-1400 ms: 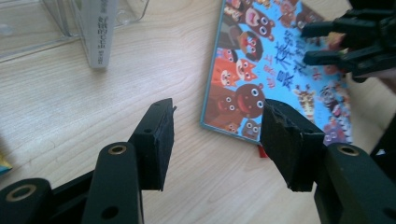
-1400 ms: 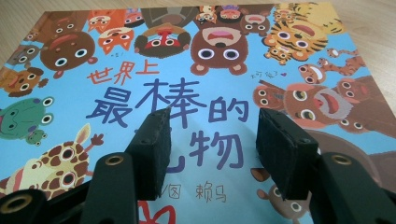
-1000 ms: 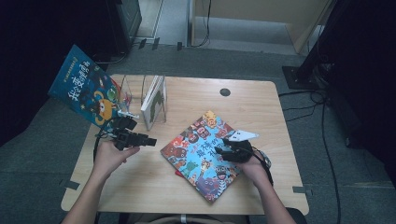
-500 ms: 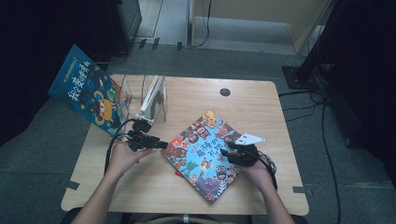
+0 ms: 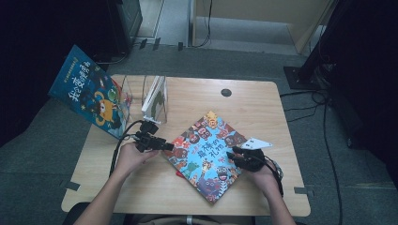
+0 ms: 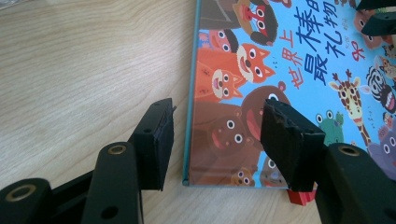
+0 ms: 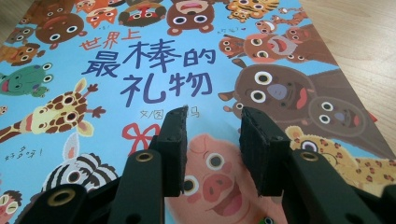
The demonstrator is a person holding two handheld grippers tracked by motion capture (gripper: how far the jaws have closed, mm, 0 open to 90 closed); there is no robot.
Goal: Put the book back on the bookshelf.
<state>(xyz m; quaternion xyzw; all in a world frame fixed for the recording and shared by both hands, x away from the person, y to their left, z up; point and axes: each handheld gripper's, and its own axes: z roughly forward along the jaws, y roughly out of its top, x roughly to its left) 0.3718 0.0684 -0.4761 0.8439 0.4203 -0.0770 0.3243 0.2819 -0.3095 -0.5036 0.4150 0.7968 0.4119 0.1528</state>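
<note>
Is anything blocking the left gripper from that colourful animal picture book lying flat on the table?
Nothing visible: the left gripper already straddles the corner of the colourful animal picture book, fingers apart on either side.

A closed picture book [image 5: 208, 157] with a bright blue cover crowded with cartoon animals and dark Chinese title lettering lies flat on the table's near middle, turned diamond-wise, one corner toward twelve o'clock.

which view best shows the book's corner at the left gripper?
Left gripper view: the picture book's near corner and spine edge sit sharp between the open left gripper. High view shows the whole book small; right gripper view shows its cover title, not that corner.
</note>
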